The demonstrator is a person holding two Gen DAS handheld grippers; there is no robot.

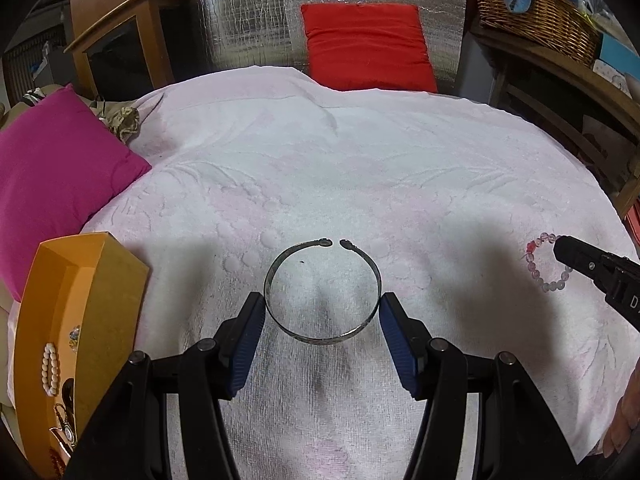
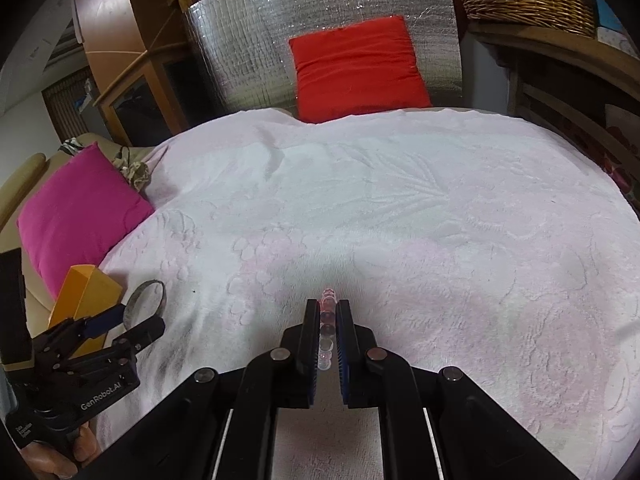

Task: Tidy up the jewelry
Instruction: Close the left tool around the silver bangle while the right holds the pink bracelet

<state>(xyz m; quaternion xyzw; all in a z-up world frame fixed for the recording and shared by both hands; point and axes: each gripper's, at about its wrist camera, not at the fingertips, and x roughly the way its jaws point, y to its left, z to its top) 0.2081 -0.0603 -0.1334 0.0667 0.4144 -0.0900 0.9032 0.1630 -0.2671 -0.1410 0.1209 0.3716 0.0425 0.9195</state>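
A silver open cuff bangle (image 1: 322, 292) sits between the blue pads of my left gripper (image 1: 322, 304), which are shut on its two sides and hold it over the white towel (image 1: 360, 168). It also shows in the right wrist view (image 2: 145, 303). My right gripper (image 2: 328, 308) is shut on a pink and clear bead bracelet (image 2: 326, 336), seen edge-on between the pads. In the left wrist view the bracelet (image 1: 548, 260) hangs from the right gripper's tip (image 1: 564, 246). An orange jewelry box (image 1: 76, 320) stands at the left with several pieces inside.
A magenta cushion (image 1: 56, 176) lies at the left and a red cushion (image 1: 366, 46) at the far edge against a silver foil panel. A wicker basket (image 1: 536, 12) sits on a wooden shelf at the right. A wooden cabinet (image 1: 120, 40) stands at the back left.
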